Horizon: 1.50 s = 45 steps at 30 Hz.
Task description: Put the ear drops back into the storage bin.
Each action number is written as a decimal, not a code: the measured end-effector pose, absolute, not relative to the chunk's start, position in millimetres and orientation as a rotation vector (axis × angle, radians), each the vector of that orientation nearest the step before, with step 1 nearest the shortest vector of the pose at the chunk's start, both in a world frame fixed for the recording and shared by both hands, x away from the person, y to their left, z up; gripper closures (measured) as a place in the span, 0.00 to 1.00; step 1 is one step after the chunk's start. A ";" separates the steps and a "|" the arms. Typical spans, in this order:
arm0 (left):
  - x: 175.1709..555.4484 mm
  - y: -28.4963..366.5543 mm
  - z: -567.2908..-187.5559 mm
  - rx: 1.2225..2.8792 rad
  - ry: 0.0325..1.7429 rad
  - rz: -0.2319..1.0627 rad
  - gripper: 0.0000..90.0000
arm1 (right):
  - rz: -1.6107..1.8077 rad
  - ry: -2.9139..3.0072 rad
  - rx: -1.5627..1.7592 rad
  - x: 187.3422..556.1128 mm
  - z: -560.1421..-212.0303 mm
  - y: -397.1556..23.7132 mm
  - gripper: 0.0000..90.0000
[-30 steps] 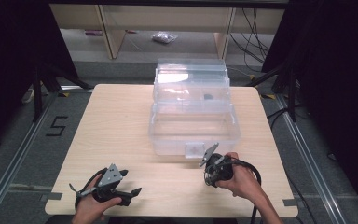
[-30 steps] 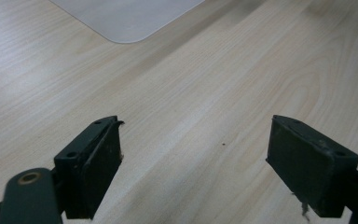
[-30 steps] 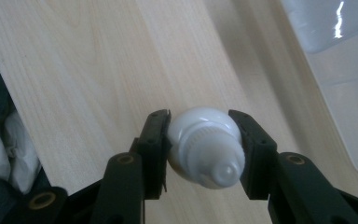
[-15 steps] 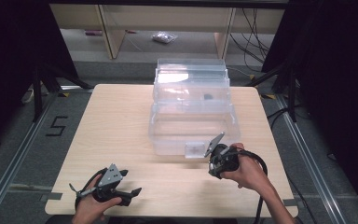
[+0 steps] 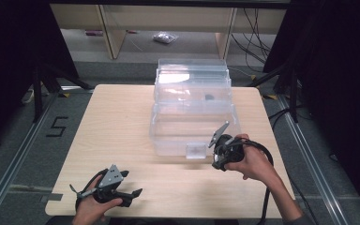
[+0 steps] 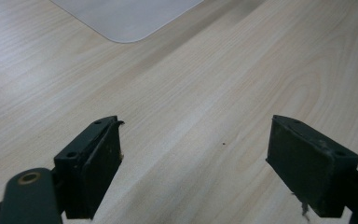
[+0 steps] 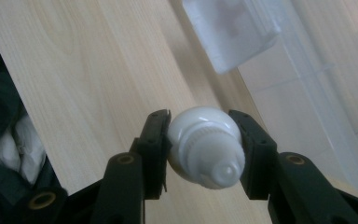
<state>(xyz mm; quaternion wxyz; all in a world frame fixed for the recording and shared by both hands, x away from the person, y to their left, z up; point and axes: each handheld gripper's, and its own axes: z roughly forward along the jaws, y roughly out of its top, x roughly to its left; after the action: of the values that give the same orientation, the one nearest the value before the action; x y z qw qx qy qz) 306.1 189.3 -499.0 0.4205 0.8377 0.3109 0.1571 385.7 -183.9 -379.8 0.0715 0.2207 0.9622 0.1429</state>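
Observation:
My right gripper (image 7: 200, 126) is shut on a small white bulb-shaped thing (image 7: 205, 144) with a ribbed neck, held across its round body. In the high view this right gripper (image 5: 218, 159) hovers just off the front right corner of a clear plastic box (image 5: 168, 140), close to the box's front latch tab (image 5: 196, 151). The box stands open in the middle of the table, its lid (image 5: 192, 77) raised behind it. My left gripper (image 5: 132, 183) rests low at the table's front left, open, with bare wood between its fingers (image 6: 95, 163).
A small dark item (image 5: 209, 97) lies in the back part of the box. The wooden table (image 5: 117, 122) ends just behind my hands. In the left gripper view a pale rounded corner (image 6: 126, 18) lies ahead. Shelving and cables stand beyond the table.
My right gripper, holding the white thing, has moved away from the front edge toward the box. The left gripper has stayed put.

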 end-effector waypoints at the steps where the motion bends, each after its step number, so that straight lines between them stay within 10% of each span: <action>1: 306.2 189.3 -499.1 2.100 0.778 0.394 0.19 | 0.427 2.892 0.680 385.8 -378.1 -184.2 0.67; 45: 305.9 189.0 -499.3 2.098 0.783 0.374 0.19 | 0.387 2.828 0.851 455.0 -331.0 -203.3 0.67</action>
<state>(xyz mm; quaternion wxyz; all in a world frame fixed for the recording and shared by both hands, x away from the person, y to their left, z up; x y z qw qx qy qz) 305.9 189.0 -499.3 0.4219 0.8378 0.3127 0.1493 455.0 -203.3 -331.0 0.0816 0.2849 0.9463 0.1296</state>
